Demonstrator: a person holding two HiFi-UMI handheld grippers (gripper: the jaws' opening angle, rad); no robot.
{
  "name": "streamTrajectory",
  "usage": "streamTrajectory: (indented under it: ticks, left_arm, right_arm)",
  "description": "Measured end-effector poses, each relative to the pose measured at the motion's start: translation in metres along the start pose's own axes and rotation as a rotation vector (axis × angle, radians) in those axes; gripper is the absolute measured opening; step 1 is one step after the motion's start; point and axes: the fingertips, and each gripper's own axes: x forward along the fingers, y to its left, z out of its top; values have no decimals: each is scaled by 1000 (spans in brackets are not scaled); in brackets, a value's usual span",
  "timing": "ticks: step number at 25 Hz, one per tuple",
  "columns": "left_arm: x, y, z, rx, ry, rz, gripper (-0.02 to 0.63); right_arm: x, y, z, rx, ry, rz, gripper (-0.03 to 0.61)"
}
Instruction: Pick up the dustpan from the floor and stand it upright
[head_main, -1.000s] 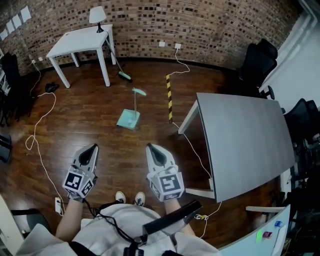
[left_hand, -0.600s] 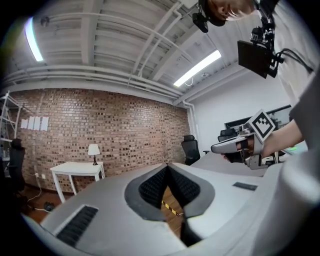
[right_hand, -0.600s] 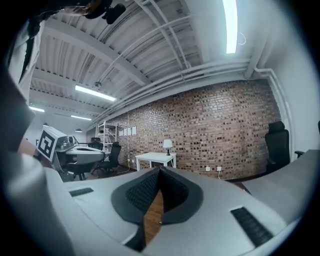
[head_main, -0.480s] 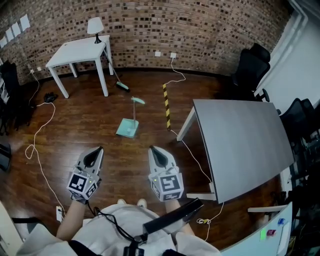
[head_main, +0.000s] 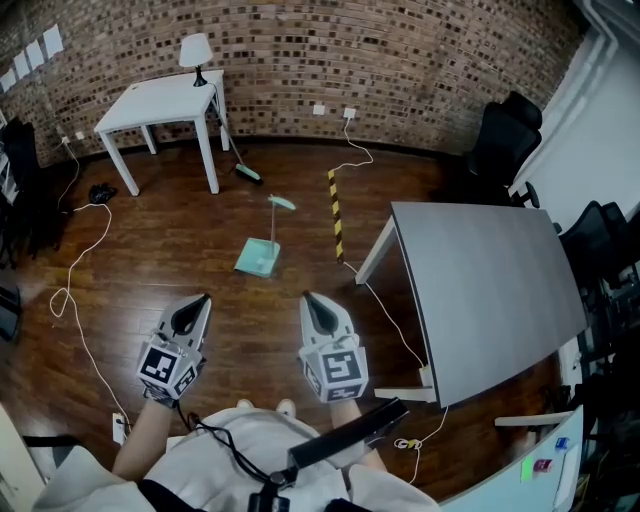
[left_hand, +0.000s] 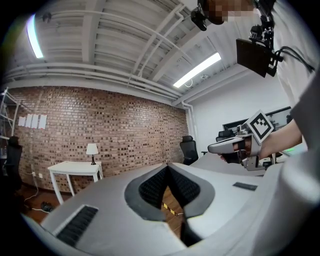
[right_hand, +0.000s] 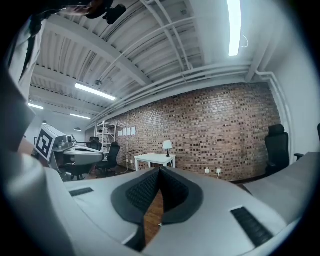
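I have both tools clenched and empty; in the left gripper view the left gripper (left_hand: 167, 168) has its jaws meeting at the tips with only a sliver of floor showing below them, and the right gripper view shows the right gripper (right_hand: 160, 171) the same, pads together on nothing. From the head view I see them held side by side low in front of me, left gripper (head_main: 190, 306) and right gripper (head_main: 308, 299), both pointing forward.

The dustpan (head_main: 258, 259) is on the wooden floor (head_main: 150, 250) well ahead of both tips, in the open stretch between the white table (head_main: 160, 95) and the grey table (head_main: 490, 290), near the yellow-and-black strip (head_main: 337, 215); its teal pan sits nearer me and its thin handle runs away from me to a teal grip. A broom (head_main: 248, 176) leans by the white table, apart from it.

As for progress, I judge cautiously; from this steep angle I cannot tell whether the handle rises off the floor or lies along it. The scene fits a dustpan lying flat and waiting to be lifted; it fits equally one already stood up and let go. What is certain is that neither tool touches it.
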Motion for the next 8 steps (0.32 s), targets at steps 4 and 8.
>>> streamTrajectory:
  ticks: [4, 8]
  left_arm:
    - [-7, 2, 0, -2, 2, -18, -6]
    - [-14, 9, 1, -10, -5, -12, -6]
  right_arm:
    - [-2, 2, 3, -7, -2, -16, -23]
    - [-2, 11, 8, -4, -12, -15, -23]
